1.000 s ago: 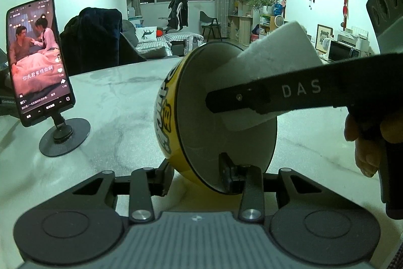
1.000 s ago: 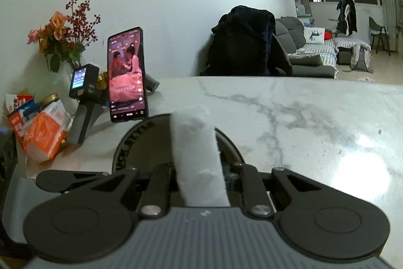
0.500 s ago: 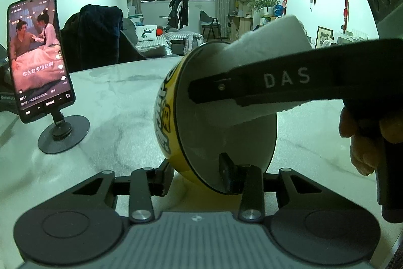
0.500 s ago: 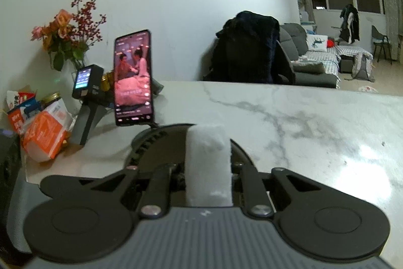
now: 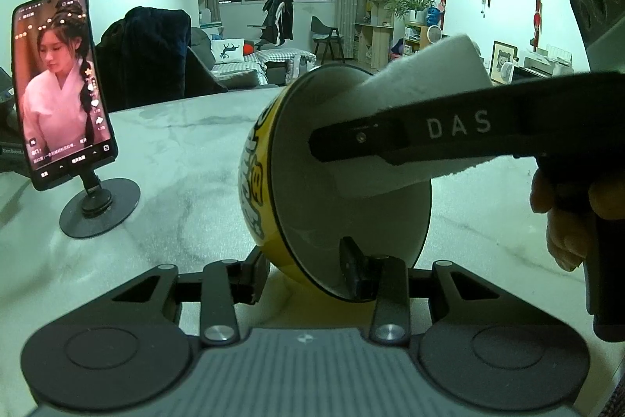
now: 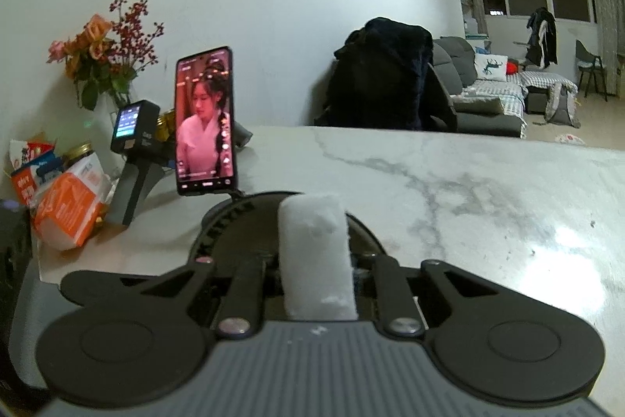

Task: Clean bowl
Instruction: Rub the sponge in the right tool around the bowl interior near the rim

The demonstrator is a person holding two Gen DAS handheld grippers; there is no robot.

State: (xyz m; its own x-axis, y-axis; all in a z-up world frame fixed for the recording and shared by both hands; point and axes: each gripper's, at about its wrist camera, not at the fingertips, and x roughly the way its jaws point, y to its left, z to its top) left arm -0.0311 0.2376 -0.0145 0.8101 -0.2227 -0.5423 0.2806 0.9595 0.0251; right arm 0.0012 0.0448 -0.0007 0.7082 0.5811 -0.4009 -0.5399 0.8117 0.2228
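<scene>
Now we clamp yellow bowl [image 5: 258, 190] by rim in left hand-held gripper [image 5: 304, 274], tipped sideways above desk [image 5: 187, 151]. Our right hand-held gripper [image 6: 316, 260] pinches white sponge [image 5: 422, 85], pressed inside bowl.

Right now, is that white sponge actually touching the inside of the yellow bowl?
Touching. The left wrist view shows the white sponge, held by the right gripper, pressed against the inner wall of the yellow bowl, with no gap.

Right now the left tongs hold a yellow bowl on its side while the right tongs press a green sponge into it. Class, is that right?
Not quite: the sponge is white, as the left wrist view shows. The left tongs do hold the yellow bowl on its side, and the right tongs press the sponge in.
</scene>
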